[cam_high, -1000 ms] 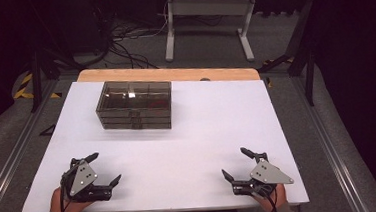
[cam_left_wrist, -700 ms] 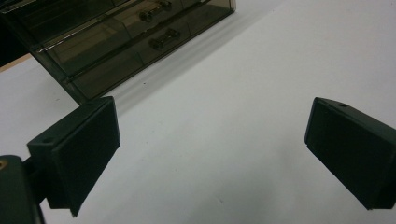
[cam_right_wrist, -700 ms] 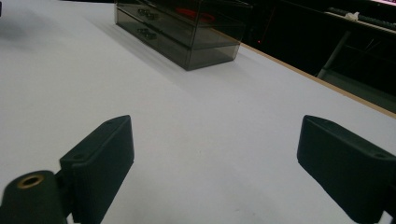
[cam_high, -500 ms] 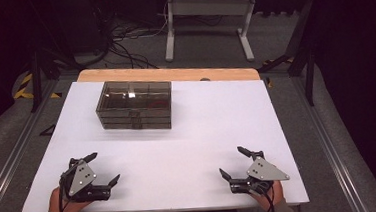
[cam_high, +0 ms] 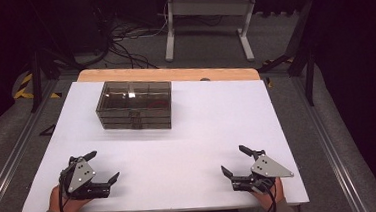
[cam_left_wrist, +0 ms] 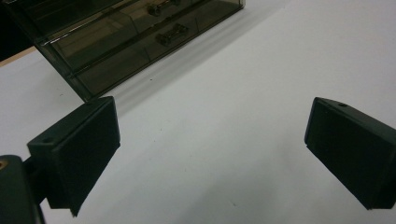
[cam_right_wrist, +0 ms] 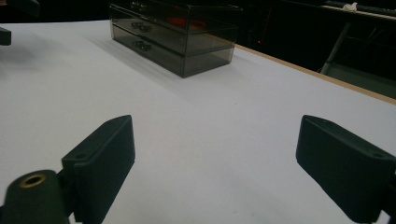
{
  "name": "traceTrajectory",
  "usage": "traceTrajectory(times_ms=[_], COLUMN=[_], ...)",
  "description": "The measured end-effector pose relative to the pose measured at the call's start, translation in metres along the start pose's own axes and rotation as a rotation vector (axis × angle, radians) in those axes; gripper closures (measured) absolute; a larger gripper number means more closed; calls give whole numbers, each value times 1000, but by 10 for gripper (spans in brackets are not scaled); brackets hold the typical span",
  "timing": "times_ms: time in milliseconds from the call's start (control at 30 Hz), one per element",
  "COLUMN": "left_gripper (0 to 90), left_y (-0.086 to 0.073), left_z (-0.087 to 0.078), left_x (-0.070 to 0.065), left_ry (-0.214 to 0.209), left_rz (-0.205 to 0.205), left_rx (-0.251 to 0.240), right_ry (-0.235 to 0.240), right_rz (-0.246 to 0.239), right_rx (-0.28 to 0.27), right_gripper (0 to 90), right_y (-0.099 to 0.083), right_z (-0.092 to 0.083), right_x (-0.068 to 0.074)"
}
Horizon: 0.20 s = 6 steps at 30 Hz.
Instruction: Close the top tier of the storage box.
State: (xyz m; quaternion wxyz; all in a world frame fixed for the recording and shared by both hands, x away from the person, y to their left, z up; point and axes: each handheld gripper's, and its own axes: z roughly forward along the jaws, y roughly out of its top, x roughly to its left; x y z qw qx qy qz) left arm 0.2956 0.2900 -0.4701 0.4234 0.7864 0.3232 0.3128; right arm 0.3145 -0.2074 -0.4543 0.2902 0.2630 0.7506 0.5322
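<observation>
A smoky transparent drawer box [cam_high: 134,104] stands toward the back left of the white table [cam_high: 188,136], drawers closed, with small handles on the front. Something red shows inside the box [cam_right_wrist: 182,35] in the right gripper view. My left gripper [cam_high: 101,166] rests at the front left corner, open, nothing between its jaws; the box [cam_left_wrist: 126,37] lies ahead of it. My right gripper [cam_high: 236,159] sits at the front right, also open and empty. Both are well apart from the box.
A wooden strip [cam_high: 169,74] borders the table's far edge. Beyond it stand a metal stand [cam_high: 205,19] and floor cables [cam_high: 121,40]. Metal rails run along both sides of the table.
Both grippers stay near the front edge; the right one has drifted slightly left. Nothing was taken hold of.
</observation>
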Motion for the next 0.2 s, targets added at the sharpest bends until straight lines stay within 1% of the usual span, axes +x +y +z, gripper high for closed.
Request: traceTrajectory(times_ms=[133, 200], left_gripper=[42, 44], left_y=[2, 3], left_z=[2, 3], left_x=[-1, -1], left_ry=[1, 4], left_rz=[9, 11], left_rx=[0, 4], right_ry=[-18, -19], right_rz=[-10, -14], right_rx=[11, 9], right_gripper=[126, 126], right_y=[-2, -2], right_z=[-2, -2], right_x=[-1, -2])
